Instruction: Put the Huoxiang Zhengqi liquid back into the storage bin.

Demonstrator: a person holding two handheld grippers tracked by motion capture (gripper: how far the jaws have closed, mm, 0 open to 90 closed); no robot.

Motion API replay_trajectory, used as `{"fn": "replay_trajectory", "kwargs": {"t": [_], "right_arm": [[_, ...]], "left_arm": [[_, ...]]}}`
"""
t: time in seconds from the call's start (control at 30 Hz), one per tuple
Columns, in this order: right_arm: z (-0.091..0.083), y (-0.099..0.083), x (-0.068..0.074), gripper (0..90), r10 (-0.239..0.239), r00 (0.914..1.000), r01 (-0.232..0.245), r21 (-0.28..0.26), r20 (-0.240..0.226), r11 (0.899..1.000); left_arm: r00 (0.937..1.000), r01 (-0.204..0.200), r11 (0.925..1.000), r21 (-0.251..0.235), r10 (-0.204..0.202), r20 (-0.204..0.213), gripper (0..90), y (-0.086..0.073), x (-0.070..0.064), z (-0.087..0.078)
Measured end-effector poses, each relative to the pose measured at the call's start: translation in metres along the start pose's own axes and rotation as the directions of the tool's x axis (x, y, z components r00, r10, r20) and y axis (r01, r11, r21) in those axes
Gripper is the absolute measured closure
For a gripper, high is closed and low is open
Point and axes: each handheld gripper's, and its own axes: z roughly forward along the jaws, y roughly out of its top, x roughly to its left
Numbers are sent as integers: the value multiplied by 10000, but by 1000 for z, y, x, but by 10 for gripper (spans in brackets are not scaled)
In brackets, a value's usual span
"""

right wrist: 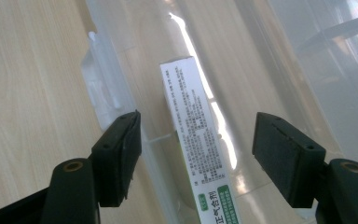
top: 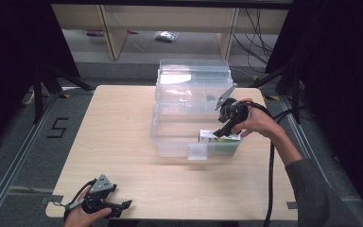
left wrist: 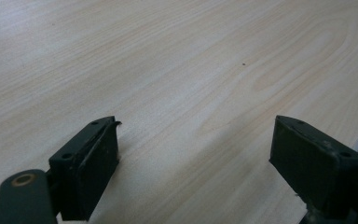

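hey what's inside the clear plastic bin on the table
One white and green box lies in the clear bin, against its near wall, between the jaws of the open right gripper. The right hand covers the bin's right end.

Left gripper (left wrist: 196, 163) jaws wide apart, nothing btwn, over wood table (left wrist: 191, 70).

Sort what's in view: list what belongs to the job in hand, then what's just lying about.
In the job:
- right hand-held gripper, open
- white-and-green box
- clear bin

Lying about:
- left hand-held gripper, open over bare table
- bag on floor
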Motion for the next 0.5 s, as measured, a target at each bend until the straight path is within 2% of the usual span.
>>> {"fn": "replay_trajectory", "kwargs": {"t": [0.03,0.07,0.1,0.23,0.27,0.3,0.5], "right_arm": [[0,0,0,334,-31,10000,31,-18,74,10000],[0,0,-2,334,-341,9994,343,-162,104,9993],[-1,-2,1,336,151,9998,-149,-134,92,9998],[-2,-6,1,332,345,9994,-342,-328,83,9989],[-2,-7,0,332,375,9992,-370,-400,136,9985],[-3,-9,1,331,614,9979,-604,-450,214,9972],[-5,-16,-1,320,1101,9930,-1059,-899,427,9903]], "left_arm": [[10000,1,10000,77,-1,-22,149,0,0,0],[10000,10,10000,69,-10,-18,149,0,0,0],[9999,-120,9998,183,120,-14,149,0,0,-1],[10000,2,10000,89,-2,-21,149,0,0,0],[10000,-99,9998,173,99,-13,149,1,0,-1],[9999,-111,9998,160,111,-33,149,0,0,-1],[9999,-108,9998,183,108,-6,149,1,0,-1]]}}
